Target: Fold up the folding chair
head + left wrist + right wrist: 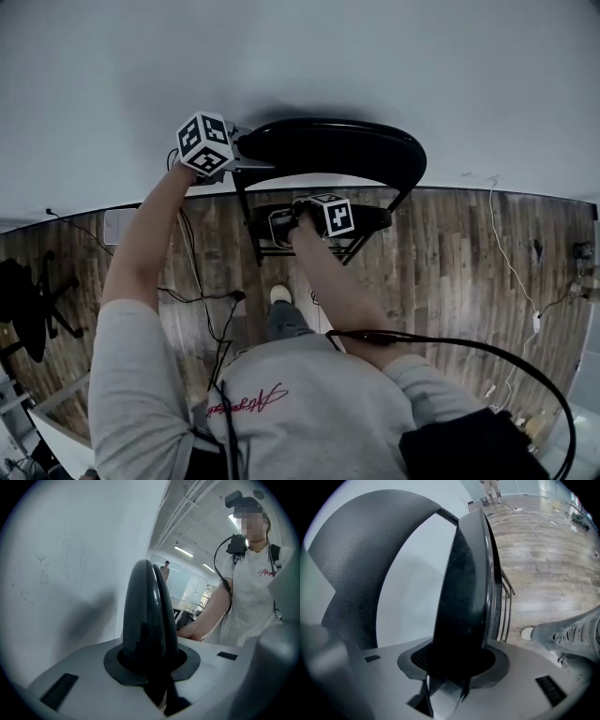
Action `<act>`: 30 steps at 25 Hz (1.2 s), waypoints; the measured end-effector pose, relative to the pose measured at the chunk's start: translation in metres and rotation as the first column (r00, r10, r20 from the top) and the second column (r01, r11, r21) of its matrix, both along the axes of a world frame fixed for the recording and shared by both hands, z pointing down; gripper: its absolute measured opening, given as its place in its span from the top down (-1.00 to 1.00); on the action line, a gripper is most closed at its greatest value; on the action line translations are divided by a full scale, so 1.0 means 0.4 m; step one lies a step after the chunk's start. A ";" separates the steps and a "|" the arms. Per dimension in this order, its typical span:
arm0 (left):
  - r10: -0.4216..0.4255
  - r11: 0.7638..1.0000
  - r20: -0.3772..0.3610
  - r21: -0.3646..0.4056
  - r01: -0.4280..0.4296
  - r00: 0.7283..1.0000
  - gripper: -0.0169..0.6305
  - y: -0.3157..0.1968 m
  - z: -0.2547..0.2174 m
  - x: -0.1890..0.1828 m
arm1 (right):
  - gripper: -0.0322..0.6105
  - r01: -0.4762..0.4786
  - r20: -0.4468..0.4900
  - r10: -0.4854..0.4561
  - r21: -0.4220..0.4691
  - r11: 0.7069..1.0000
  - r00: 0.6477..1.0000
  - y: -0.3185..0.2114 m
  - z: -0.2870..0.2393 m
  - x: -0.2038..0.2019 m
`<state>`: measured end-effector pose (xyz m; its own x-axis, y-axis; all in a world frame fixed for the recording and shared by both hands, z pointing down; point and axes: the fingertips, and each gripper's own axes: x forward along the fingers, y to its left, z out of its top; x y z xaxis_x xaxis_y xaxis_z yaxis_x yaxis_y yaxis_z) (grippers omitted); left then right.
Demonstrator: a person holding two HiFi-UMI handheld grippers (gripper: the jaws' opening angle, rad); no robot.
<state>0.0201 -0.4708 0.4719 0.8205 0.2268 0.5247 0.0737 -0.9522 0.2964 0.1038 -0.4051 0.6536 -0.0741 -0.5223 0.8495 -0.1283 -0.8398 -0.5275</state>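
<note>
The black folding chair stands by a white wall; its curved backrest [328, 150] tops the frame and its seat [370, 220] sits lower. My left gripper [242, 156] is shut on the backrest's left end; in the left gripper view the padded edge [147, 616] rises from between the jaws of my left gripper [152, 663]. My right gripper [283, 228] is shut on the seat's edge. In the right gripper view the seat [466, 597] stands on edge between the jaws of my right gripper [454, 667], with the backrest [356, 559] curving at the left and the frame's metal tubes [505, 616] beyond.
A white wall [309, 56] lies directly behind the chair, above a wooden floor [450, 272]. Cables [202, 300] run over the floor. My shoe [279, 293] is just before the chair legs. A dark stand [28, 309] sits at far left. Another person [165, 569] stands far off.
</note>
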 end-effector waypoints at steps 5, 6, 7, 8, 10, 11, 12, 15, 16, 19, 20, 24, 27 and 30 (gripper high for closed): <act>-0.002 1.000 0.005 -0.003 0.002 1.000 0.69 -0.014 -0.003 -0.006 | 0.32 0.023 0.011 -0.023 -0.011 1.000 1.000 -0.029 0.001 -0.009; -0.009 1.000 0.008 -0.006 0.009 1.000 0.69 -0.017 -0.003 -0.008 | 0.32 0.029 0.011 -0.029 -0.012 1.000 1.000 -0.036 0.002 -0.009; -0.020 1.000 0.013 -0.013 0.021 1.000 0.70 -0.023 -0.002 -0.012 | 0.31 0.039 0.010 -0.039 -0.011 0.999 0.999 -0.045 0.002 -0.012; -0.035 0.999 0.016 -0.022 0.035 0.999 0.71 -0.029 0.000 -0.018 | 0.31 0.051 0.009 -0.051 -0.009 0.999 0.999 -0.054 0.003 -0.016; -0.060 0.998 0.019 -0.033 0.060 0.998 0.71 -0.043 0.002 -0.029 | 0.30 0.072 0.007 -0.072 0.000 0.997 0.997 -0.070 0.004 -0.026; -0.068 0.997 0.019 -0.035 0.069 0.997 0.71 -0.049 0.004 -0.032 | 0.29 0.077 0.006 -0.077 0.003 0.997 0.997 -0.076 0.005 -0.029; -0.075 0.997 0.019 -0.036 0.075 0.997 0.71 -0.054 0.007 -0.034 | 0.29 0.077 0.004 -0.077 0.004 0.997 0.997 -0.080 0.006 -0.031; -0.086 0.995 0.025 -0.041 0.087 0.996 0.71 -0.073 0.014 -0.037 | 0.28 0.086 0.012 -0.086 0.000 0.996 0.996 -0.092 0.011 -0.036; -0.091 0.995 0.029 -0.046 0.092 0.995 0.71 -0.079 0.015 -0.040 | 0.28 0.102 0.018 -0.102 -0.003 0.995 0.995 -0.098 0.013 -0.039; -0.127 0.990 0.034 -0.063 0.129 0.991 0.71 -0.089 0.030 -0.071 | 0.27 0.183 0.030 -0.182 -0.028 0.983 0.983 -0.112 0.023 -0.066; -0.143 0.987 0.034 -0.064 0.145 0.989 0.71 -0.088 0.036 -0.087 | 0.27 0.197 0.029 -0.196 -0.035 0.980 0.980 -0.113 0.028 -0.077; -0.158 0.987 0.047 -0.022 0.160 0.986 0.70 -0.086 0.037 -0.097 | 0.26 0.101 -0.009 -0.101 -0.030 0.994 0.995 -0.120 0.027 -0.073; -0.147 0.989 0.056 -0.008 0.148 0.987 0.70 -0.101 0.032 -0.064 | 0.26 0.039 -0.022 -0.039 -0.021 0.999 0.999 -0.128 0.023 -0.042; -0.130 0.991 0.071 -0.016 0.132 0.989 0.71 -0.117 0.033 -0.046 | 0.26 0.037 -0.007 -0.038 -0.023 0.999 0.999 -0.140 0.027 -0.031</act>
<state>0.0017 -0.5177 0.4850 0.8053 0.1312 0.5782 -0.0731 -0.9458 0.3164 0.0913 -0.4611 0.6645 -0.0870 -0.4999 0.8617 -0.1636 -0.8461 -0.5073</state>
